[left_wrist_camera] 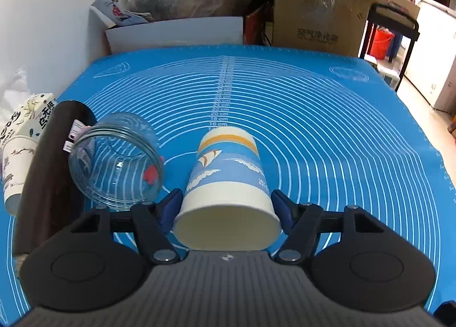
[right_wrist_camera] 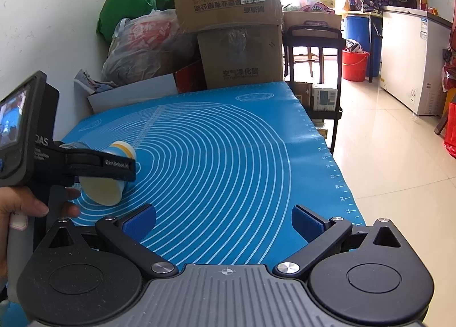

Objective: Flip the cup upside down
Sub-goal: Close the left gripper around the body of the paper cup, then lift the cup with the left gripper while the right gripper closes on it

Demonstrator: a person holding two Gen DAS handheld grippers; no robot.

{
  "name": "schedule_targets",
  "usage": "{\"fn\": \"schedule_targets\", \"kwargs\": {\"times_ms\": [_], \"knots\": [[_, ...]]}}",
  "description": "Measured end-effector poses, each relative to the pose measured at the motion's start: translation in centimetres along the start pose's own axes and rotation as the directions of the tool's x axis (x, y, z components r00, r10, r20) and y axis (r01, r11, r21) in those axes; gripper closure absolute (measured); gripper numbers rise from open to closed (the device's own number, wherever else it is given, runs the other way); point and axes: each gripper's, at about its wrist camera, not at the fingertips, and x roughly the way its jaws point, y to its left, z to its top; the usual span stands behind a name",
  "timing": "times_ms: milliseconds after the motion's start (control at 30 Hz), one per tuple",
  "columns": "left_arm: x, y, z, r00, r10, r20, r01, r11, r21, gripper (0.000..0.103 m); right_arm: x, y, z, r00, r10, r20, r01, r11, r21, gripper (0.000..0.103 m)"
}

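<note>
A paper cup (left_wrist_camera: 228, 179) with a blue sailboat print is between my left gripper's (left_wrist_camera: 226, 207) blue pads, which are shut on it near the rim. The cup is tilted, its open mouth toward the camera and its base pointing away over the blue mat (left_wrist_camera: 327, 127). In the right wrist view the same cup (right_wrist_camera: 105, 184) is held by the left gripper (right_wrist_camera: 99, 167) just above the mat (right_wrist_camera: 228, 156), at the left. My right gripper (right_wrist_camera: 223, 223) is open and empty over the mat's near edge.
A clear glass jar (left_wrist_camera: 116, 161) lies on its side just left of the cup. A dark roll (left_wrist_camera: 51, 173) and a printed paper cup (left_wrist_camera: 17, 161) lie further left. Cardboard boxes (left_wrist_camera: 319, 13) and bags stand behind the table. The mat's right edge drops to the floor (right_wrist_camera: 399, 170).
</note>
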Motion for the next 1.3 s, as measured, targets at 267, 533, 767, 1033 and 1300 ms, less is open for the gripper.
{"fn": "schedule_targets", "kwargs": {"times_ms": [267, 533, 767, 1033, 1300], "knots": [[-4.3, 0.9, -1.3, 0.999, -0.017, 0.048, 0.015, 0.999, 0.043, 0.036, -1.8, 0.6, 0.2, 1.0, -0.016, 0.021, 0.017, 1.0, -0.016, 0.0], [-7.9, 1.8, -5.0, 0.997, -0.073, 0.037, 0.071, 0.996, 0.046, 0.036, -4.0, 1.0, -0.8, 1.0, -0.021, 0.01, 0.021, 1.0, -0.02, 0.0], [-7.6, 2.1, -7.5, 0.995, -0.095, -0.009, 0.095, 0.995, 0.025, 0.036, -5.3, 1.1, -1.8, 1.0, -0.024, -0.004, 0.024, 1.0, -0.018, 0.0], [-7.6, 1.7, -8.1, 0.994, -0.107, -0.012, 0.108, 0.992, 0.062, 0.033, -5.6, 1.0, -2.2, 1.0, -0.027, -0.011, 0.027, 1.0, -0.014, 0.0], [-8.1, 1.3, -8.3, 0.993, -0.116, 0.006, 0.115, 0.99, 0.086, 0.02, -5.7, 1.0, -2.2, 0.999, -0.033, -0.018, 0.032, 0.999, -0.016, 0.0]]}}
